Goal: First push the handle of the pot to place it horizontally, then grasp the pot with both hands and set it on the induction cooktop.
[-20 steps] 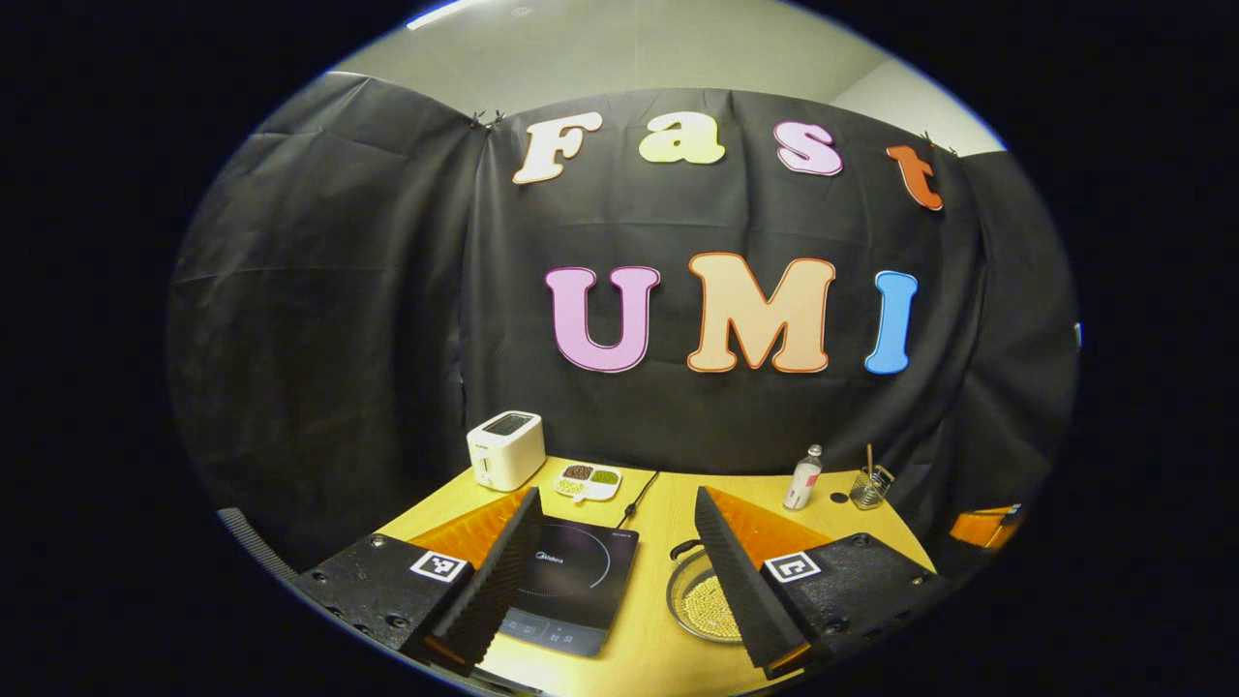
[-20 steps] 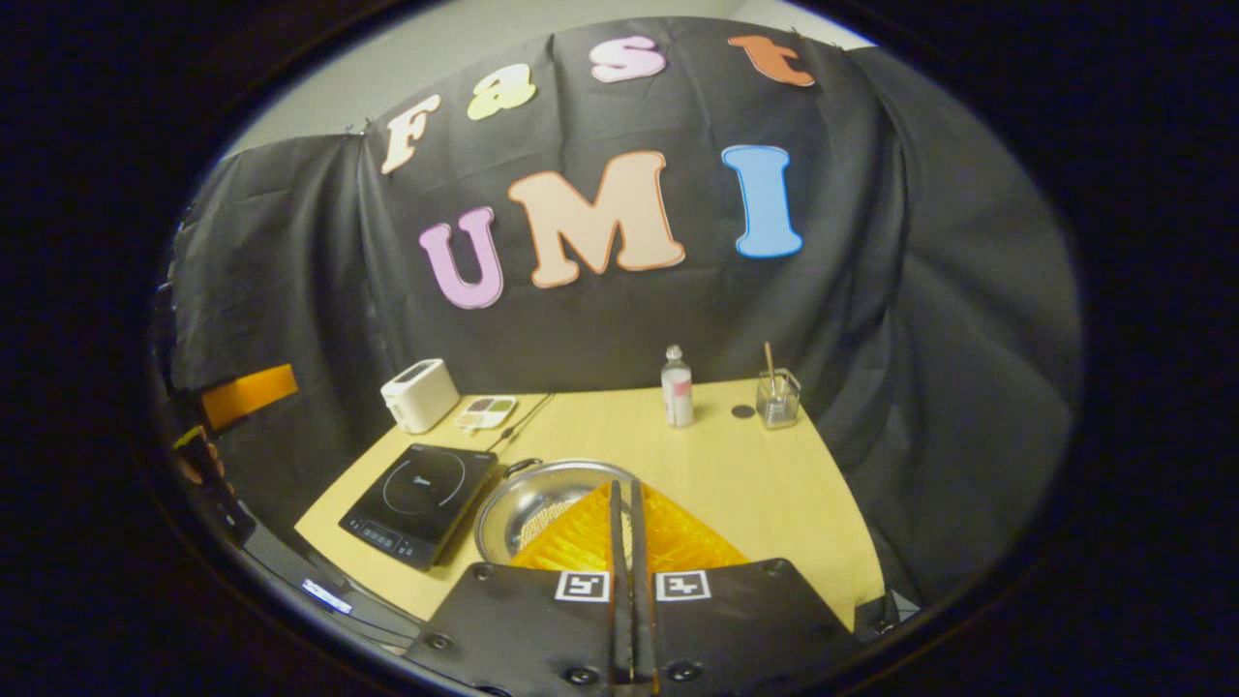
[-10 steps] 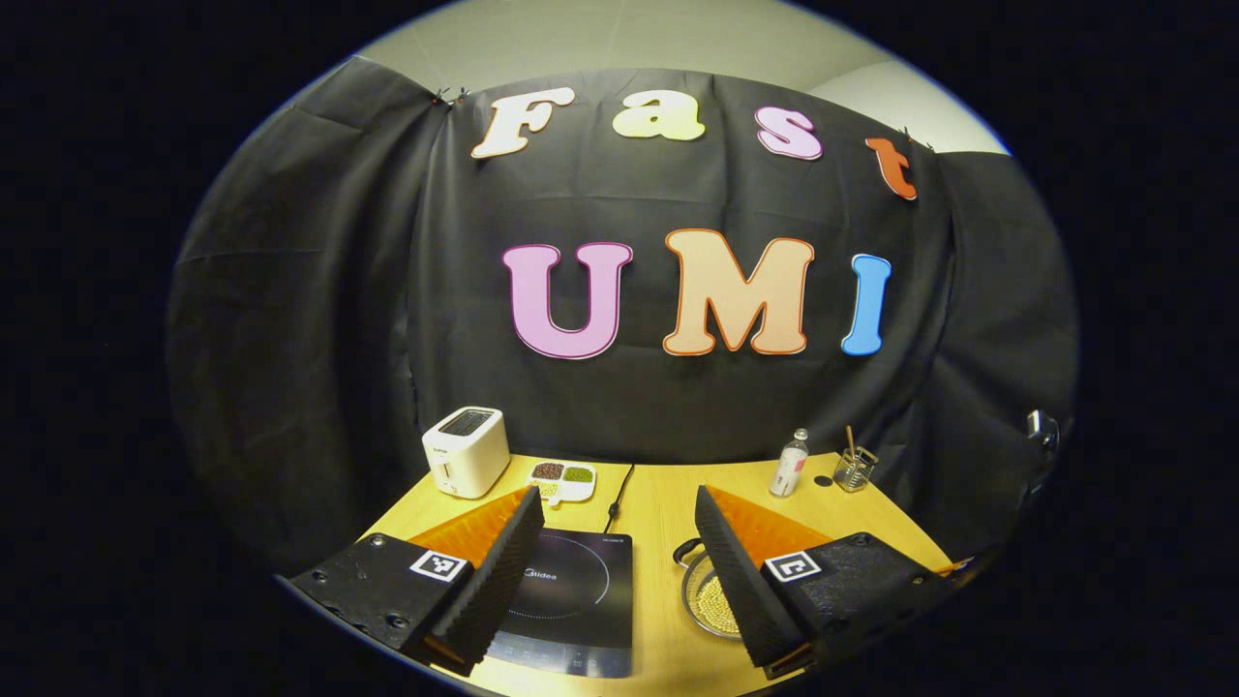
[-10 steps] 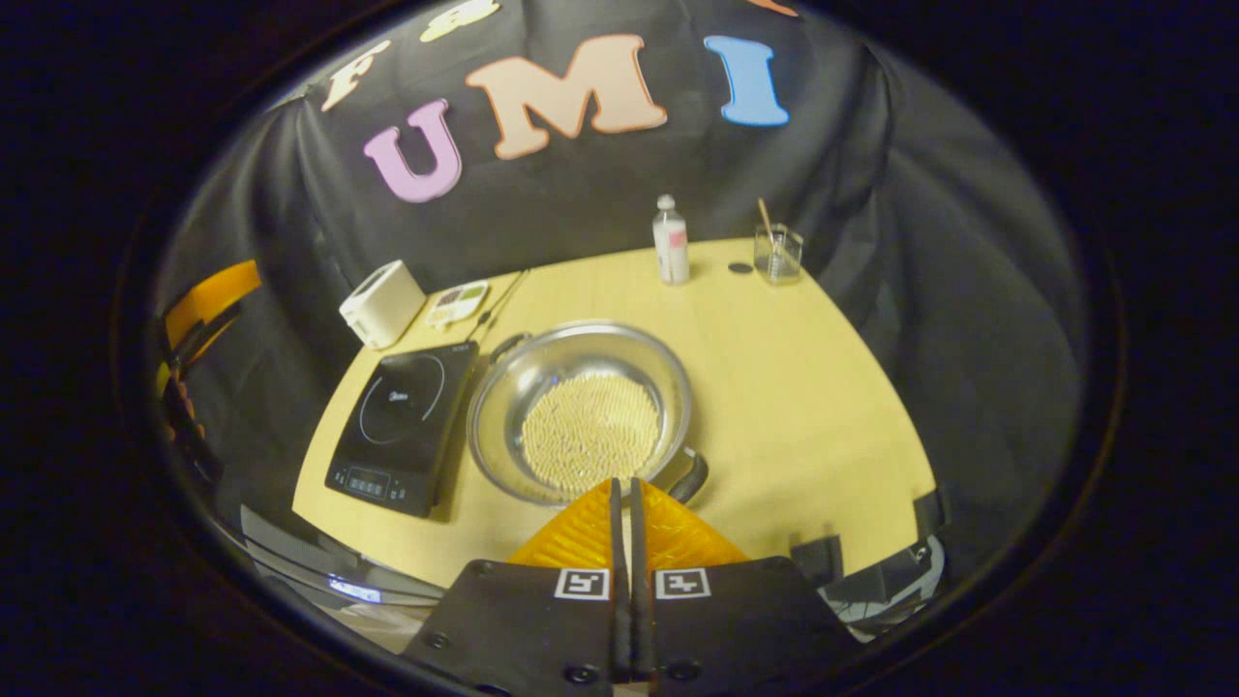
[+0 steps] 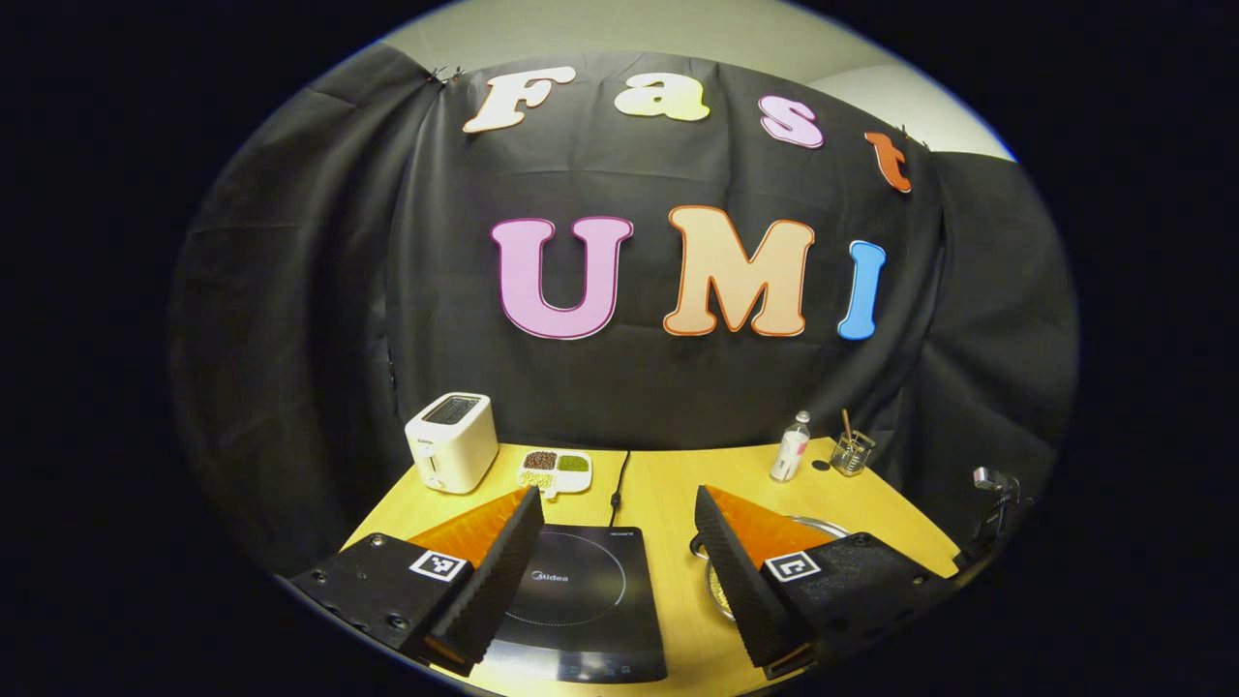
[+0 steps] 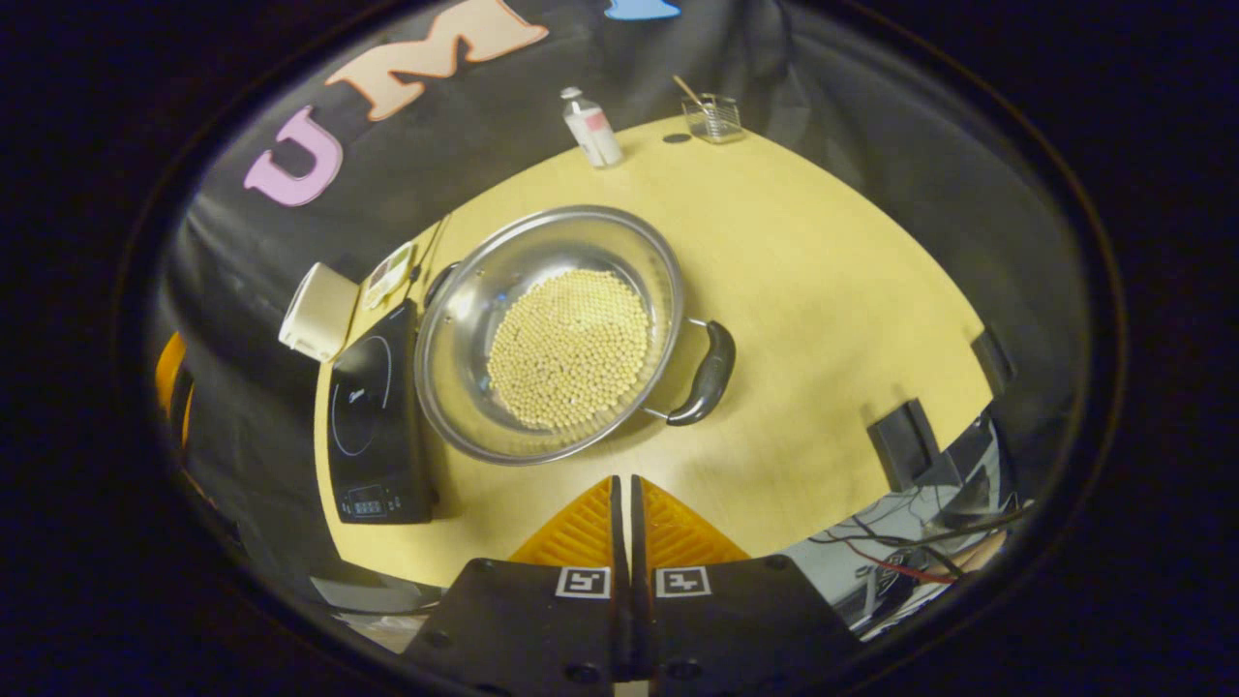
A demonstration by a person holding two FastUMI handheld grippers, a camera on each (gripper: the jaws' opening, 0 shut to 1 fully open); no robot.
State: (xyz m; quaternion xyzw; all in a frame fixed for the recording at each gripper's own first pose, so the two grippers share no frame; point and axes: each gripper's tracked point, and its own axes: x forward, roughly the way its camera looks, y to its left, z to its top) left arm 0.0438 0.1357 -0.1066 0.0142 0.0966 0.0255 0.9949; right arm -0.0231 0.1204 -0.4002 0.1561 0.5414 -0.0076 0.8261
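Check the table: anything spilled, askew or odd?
Nothing spilled. The round steel pot of pale beads sits upright on the yellow wooden table beside the black induction cooktop. Only its black side handles lie diagonally to the table edge, not level.

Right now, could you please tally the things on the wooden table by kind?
Steel pot holding pale beads: 1
Black induction cooktop: 1
White toaster: 1
Divided white dish: 1
Plastic bottle: 1
Glass cup with stick: 1
Total: 6
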